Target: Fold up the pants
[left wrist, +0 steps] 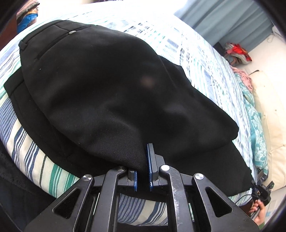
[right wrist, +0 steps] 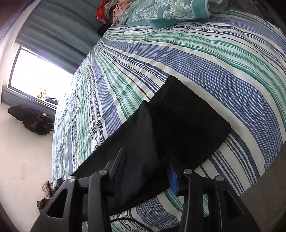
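Observation:
Black pants lie on the striped bedspread, waistband with a button at the far left, legs running right. My left gripper is shut on a raised fold of the pants at their near edge; cloth fills the narrow gap between the blue pads. In the right wrist view the pant legs lie across the striped bedspread. My right gripper holds a lifted ridge of the black cloth between its fingers; the jaws stand fairly wide around the bunched cloth.
Teal patterned pillows and a pile of clothes sit at the head of the bed. A bright window and grey curtain are beyond the bed. A cream cushion lies at the right.

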`<state>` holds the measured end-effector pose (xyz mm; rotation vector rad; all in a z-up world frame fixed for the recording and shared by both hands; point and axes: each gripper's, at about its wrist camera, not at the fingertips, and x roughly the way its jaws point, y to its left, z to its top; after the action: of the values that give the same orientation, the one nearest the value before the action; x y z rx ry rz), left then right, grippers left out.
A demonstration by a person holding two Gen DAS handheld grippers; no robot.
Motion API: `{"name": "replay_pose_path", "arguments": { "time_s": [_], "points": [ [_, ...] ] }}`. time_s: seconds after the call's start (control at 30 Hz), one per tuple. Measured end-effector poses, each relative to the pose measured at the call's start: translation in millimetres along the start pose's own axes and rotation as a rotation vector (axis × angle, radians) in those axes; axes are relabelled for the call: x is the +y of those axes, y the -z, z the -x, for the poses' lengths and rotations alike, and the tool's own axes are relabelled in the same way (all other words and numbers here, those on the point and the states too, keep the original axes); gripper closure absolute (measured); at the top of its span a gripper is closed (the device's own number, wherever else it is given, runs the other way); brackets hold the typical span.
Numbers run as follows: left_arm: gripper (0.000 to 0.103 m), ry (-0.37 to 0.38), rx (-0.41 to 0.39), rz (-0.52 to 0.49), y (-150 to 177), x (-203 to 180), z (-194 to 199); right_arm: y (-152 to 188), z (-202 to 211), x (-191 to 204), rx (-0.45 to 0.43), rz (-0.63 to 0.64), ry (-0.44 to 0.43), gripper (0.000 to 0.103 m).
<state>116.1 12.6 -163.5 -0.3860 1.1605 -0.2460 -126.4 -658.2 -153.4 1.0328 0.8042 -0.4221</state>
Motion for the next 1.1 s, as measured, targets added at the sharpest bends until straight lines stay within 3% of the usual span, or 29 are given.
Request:
{"name": "replay_pose_path", "arguments": {
  "time_s": [0.13, 0.2, 0.33, 0.6, 0.73, 0.83, 0.87, 0.9, 0.93, 1.0, 1.03, 1.1],
  "points": [
    [0.095, 0.037, -0.011, -0.052, 5, -18, 4, -10, 17, 21, -0.072, 0.169, 0.130, 0.092],
    [0.095, 0.033, 0.001, -0.103, 11, -31, 0, -13, 30, 18, -0.134, 0.181, 0.165, 0.092],
    [0.095, 0.001, 0.058, -0.158, 21, -42, -16, -13, 15, -8, -0.092, 0.173, 0.319, 0.092],
    [0.094, -0.009, 0.056, -0.202, 25, -54, -17, -20, 27, -3, -0.198, 0.239, 0.356, 0.092],
    [0.093, -0.037, 0.048, -0.234, 28, -63, -24, -20, -1, -8, -0.102, 0.299, 0.445, 0.092],
    [0.090, -0.048, 0.059, -0.242, 28, -67, -21, -18, -4, -15, -0.105, 0.283, 0.446, 0.091],
    [0.088, -0.055, 0.069, -0.236, 28, -68, -20, -18, -2, -16, -0.111, 0.268, 0.440, 0.089],
    [0.086, -0.056, 0.082, -0.226, 29, -66, -19, -18, 0, -17, -0.110, 0.252, 0.434, 0.079],
    [0.078, -0.061, 0.103, -0.216, 28, -66, -18, -19, 2, -16, -0.107, 0.241, 0.438, 0.058],
    [0.063, -0.077, 0.150, -0.214, 26, -64, -14, -19, 12, -12, -0.134, 0.235, 0.468, 0.033],
    [0.055, -0.097, 0.164, -0.219, 28, -61, -6, -18, 21, -7, -0.166, 0.239, 0.484, 0.033],
    [0.049, -0.138, 0.182, -0.217, 29, -55, 9, -12, 44, 9, -0.242, 0.262, 0.517, 0.033]
  ]
}}
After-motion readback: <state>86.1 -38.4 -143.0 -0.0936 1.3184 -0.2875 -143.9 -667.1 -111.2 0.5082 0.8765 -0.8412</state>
